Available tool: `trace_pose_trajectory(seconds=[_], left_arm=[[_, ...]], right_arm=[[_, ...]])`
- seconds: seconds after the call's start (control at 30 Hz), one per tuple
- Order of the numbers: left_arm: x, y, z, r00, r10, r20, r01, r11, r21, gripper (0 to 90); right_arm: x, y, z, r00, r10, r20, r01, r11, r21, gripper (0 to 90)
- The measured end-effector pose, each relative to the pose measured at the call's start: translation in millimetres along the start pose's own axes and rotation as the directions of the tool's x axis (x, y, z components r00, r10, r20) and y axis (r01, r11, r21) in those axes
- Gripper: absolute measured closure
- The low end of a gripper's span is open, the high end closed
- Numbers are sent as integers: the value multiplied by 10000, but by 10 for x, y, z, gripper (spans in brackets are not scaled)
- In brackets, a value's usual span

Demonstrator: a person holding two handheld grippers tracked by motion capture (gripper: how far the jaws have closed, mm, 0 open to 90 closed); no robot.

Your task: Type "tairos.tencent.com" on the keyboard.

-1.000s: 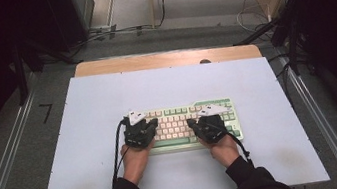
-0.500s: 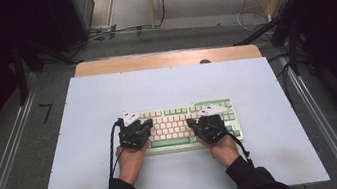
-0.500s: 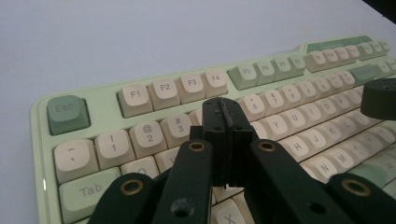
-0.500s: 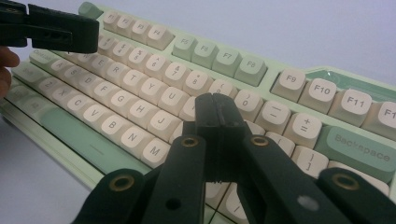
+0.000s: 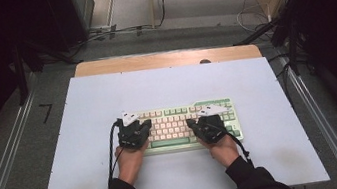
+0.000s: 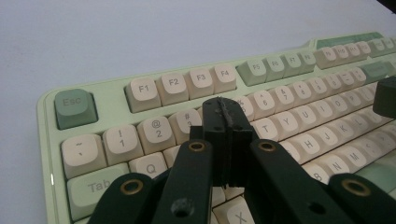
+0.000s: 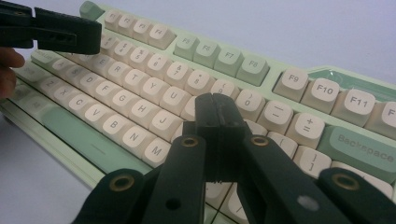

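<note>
Left gripper (image 6: 223, 116) jaws pressed together, empty, over keyboard (image 5: 181, 123) left end near number row; right gripper (image 7: 215, 112) likewise closed, empty, over its right half.
</note>
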State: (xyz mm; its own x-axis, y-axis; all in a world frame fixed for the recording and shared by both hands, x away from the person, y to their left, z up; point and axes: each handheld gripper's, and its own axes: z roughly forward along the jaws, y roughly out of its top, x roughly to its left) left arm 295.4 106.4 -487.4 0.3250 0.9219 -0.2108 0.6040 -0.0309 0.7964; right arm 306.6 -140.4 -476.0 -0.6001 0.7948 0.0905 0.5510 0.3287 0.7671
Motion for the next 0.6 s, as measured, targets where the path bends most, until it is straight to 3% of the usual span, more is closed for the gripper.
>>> trace_pose_trajectory(seconds=[0.6], left_arm=[[-24,-31,51,10000,76,-18,-75,9997,231,900]], right_arm=[[0,2,-1,10000,9,-2,-9,10000,-4,875]])
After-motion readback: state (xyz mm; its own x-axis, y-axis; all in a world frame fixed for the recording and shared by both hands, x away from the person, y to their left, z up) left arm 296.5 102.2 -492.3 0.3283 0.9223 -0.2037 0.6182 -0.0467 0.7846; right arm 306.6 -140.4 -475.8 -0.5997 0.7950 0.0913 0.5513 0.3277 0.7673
